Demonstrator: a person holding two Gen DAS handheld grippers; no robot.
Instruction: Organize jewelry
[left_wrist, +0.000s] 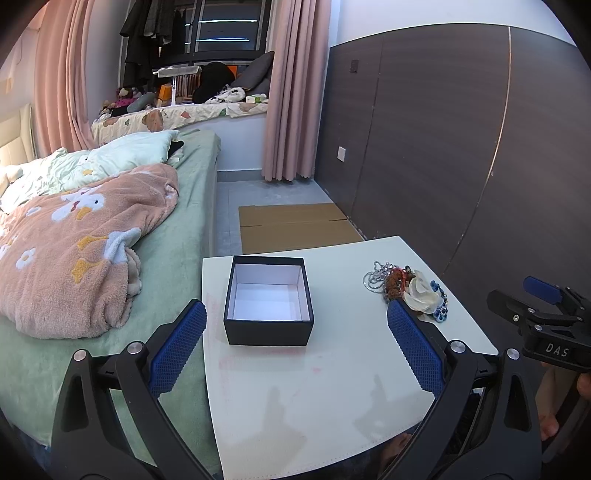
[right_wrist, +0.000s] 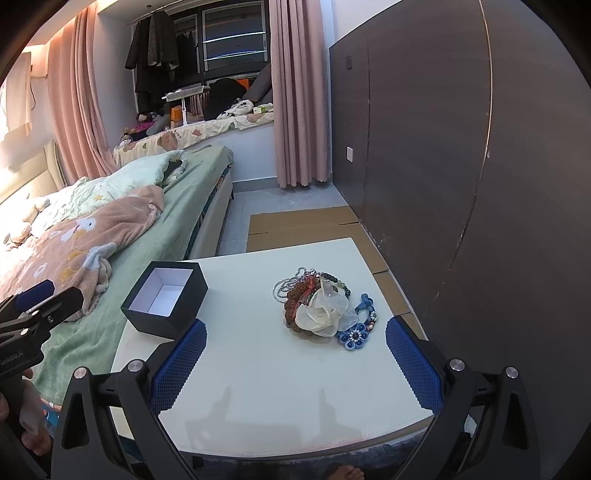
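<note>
lighting: even, dim | glare: upper left, right view | edges: fisheye-bent, vignetted

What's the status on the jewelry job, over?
Left tongs open, empty. Right tongs open, empty. Jewelry pile untouched on white table; black box open, nothing inside. Path clear.

A white table (right_wrist: 258, 387) carries an open, empty black box (right_wrist: 165, 299) and, well apart, a jewelry heap (right_wrist: 323, 308).
</note>
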